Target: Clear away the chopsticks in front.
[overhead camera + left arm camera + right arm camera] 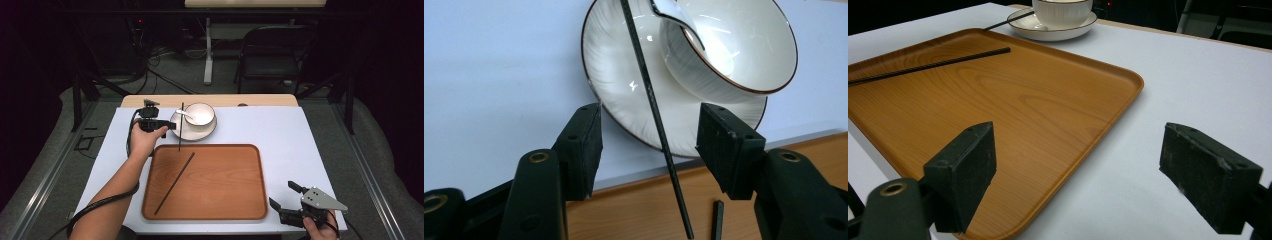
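The white table carries everything; on its near half sits the wooden tray, and behind the tray's far left corner a saucer holds a white bowl with a spoon in it. One black chopstick lies flat inside the tray, slanting from its near left up toward the middle of its far edge; the other chopstick lies across the saucer's left side, its near end reaching over the tray's far rim.

The left gripper is held just beside the saucer's left edge, and the leaning chopstick runs up between its two pads; the pads stand wide on either side and neither touches it, so nothing is gripped. The stick's long axis points away from the person, nearly in line with the jaws, so the closing direction is across it, which I'd judge is what a clean pinch needs.

The right gripper hovers off the tray's near right corner, jaws spread wide and empty, well apart from both chopsticks; the left hand is plainly the nearer.
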The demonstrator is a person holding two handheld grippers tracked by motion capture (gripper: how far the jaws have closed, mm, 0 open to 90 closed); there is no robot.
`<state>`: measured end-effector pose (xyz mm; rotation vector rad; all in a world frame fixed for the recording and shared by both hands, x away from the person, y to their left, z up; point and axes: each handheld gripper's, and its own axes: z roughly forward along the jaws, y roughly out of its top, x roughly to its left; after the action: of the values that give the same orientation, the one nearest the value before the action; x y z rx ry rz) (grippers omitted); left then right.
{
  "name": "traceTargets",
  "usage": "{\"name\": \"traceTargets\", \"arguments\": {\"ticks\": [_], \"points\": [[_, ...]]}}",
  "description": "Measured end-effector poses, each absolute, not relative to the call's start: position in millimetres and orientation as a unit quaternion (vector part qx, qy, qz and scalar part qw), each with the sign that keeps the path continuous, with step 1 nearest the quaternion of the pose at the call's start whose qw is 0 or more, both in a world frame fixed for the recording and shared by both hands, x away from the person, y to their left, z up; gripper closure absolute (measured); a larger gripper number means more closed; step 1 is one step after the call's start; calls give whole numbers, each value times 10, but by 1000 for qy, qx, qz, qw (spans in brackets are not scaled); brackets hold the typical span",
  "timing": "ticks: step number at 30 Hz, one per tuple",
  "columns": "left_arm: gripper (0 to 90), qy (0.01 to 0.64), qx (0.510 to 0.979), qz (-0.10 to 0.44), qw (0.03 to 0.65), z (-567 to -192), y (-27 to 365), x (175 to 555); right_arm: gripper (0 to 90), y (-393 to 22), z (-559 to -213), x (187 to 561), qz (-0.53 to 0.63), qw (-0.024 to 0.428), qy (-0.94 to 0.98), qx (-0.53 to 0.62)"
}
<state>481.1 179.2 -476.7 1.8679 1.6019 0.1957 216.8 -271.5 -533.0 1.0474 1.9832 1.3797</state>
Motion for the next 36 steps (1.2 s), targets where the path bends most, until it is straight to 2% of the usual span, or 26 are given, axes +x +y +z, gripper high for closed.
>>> {"name": "traceTargets", "arguments": {"ticks": [9,18,36], "points": [[485,613,716,76,325,-4872,1665,4977,145,-2717,-5330,2166,508,251,729,384],[579,620,716,77,311,-5014,1588,5090,145,-2721,-5331,2167,509,251,730,381],[694,655,695,24,295,-5183,1485,5250,145,-2730,-5328,2161,511,252,730,379]]}}
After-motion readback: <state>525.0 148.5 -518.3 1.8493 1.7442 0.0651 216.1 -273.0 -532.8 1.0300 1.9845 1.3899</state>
